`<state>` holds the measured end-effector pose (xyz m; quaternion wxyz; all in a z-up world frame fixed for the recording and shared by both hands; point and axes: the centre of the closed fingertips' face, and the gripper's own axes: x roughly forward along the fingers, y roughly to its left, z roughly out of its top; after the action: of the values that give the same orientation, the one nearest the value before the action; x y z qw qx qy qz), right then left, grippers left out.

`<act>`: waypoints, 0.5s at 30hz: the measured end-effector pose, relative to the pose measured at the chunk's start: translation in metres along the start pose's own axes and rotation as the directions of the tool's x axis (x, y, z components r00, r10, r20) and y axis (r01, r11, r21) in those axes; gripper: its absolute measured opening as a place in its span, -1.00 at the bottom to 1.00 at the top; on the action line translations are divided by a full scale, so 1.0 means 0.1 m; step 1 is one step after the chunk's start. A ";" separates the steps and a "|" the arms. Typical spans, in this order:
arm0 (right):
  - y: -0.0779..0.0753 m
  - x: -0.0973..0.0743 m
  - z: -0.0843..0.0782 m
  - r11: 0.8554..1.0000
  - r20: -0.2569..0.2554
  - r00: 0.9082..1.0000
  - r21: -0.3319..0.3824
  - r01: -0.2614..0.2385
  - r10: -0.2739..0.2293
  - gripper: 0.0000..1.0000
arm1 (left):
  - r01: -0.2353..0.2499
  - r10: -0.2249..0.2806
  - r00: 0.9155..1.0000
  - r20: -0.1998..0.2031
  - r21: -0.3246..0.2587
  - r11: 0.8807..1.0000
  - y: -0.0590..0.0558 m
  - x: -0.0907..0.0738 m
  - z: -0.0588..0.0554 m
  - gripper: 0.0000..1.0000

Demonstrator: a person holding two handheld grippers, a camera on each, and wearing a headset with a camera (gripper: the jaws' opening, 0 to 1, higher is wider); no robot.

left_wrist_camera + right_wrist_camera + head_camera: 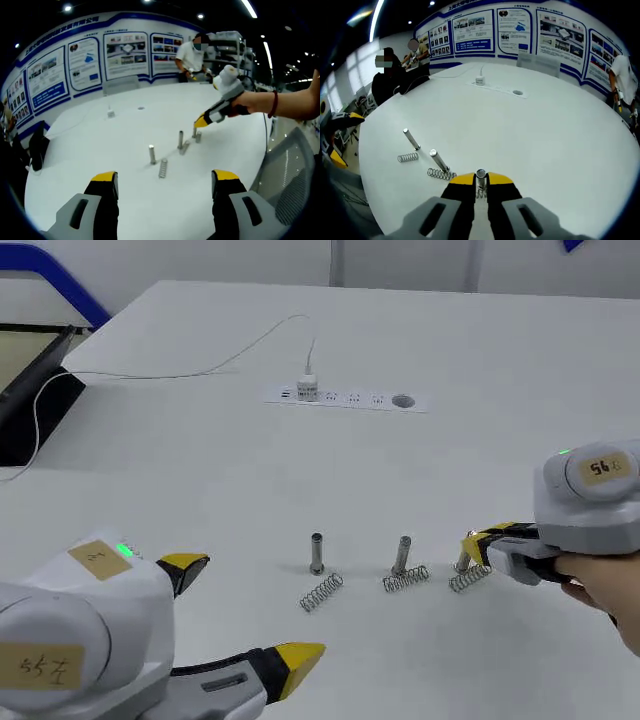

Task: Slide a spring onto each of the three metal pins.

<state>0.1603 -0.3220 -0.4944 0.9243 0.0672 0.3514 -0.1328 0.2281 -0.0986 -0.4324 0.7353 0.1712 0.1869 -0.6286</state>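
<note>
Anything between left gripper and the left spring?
Nothing visible. Only bare table lies between the open left gripper and the left spring. Its pin stands just beyond the spring, not in the path.

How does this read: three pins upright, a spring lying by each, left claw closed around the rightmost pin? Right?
Wrong claw: the right gripper view shows the right claw closed around the rightmost pin. The left claw is open, away from it. The rest holds.
</note>
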 end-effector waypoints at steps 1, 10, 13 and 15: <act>0.00 0.00 0.00 1.000 0.000 1.000 0.000 0.002 -0.002 -0.82 | 0.000 0.000 1.000 0.000 0.000 1.000 0.00 0.00 0.00 0.55; 0.04 -0.01 -0.01 1.000 0.000 1.000 -0.018 -0.009 0.009 -0.81 | 0.006 -0.006 1.000 0.010 0.018 1.000 -0.02 -0.02 0.01 0.45; 0.05 -0.01 0.00 1.000 0.005 1.000 -0.011 -0.018 0.018 -0.78 | 0.004 -0.004 1.000 0.008 0.024 1.000 -0.02 -0.02 0.01 0.44; 0.06 -0.03 0.02 1.000 0.013 1.000 -0.022 -0.020 0.020 -0.73 | 0.003 -0.003 1.000 0.004 0.026 1.000 -0.01 -0.02 0.00 0.44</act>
<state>0.1608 -0.3164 -0.4909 0.9286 0.0599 0.3460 -0.1201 0.2265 -0.0976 -0.4315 0.7325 0.1788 0.1775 -0.6325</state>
